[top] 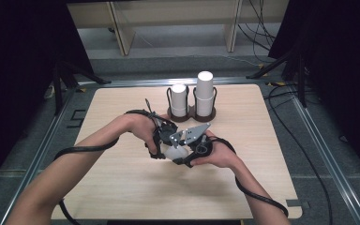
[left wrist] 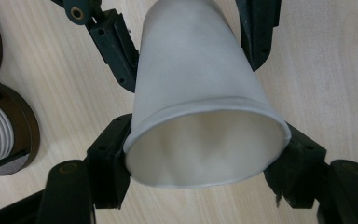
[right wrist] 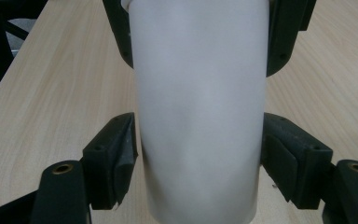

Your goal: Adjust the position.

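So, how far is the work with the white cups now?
Done: two cup stacks stand in the brown holder at the back. In hand: the left gripper and the right gripper both clamp one white cup over the middle of the table. Left: that cup is not yet on a stack, probably its next place.

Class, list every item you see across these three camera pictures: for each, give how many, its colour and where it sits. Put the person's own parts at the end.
Held cup: one, white, above the table's middle, between both grippers.
Cup stacks: two, white, upside down in the holder, the right one taller.
Cup holder: one, dark brown with two wire cages, at the table's far middle.
Table: one, light wood.
Shelf unit: one, pale, on the floor beyond the table.
Left gripper: one, black, shut on the cup near its rim.
Right gripper: one, black with a grey plate, jaws at the cup's sides.
Forearms: two, bare, entering from the bottom.
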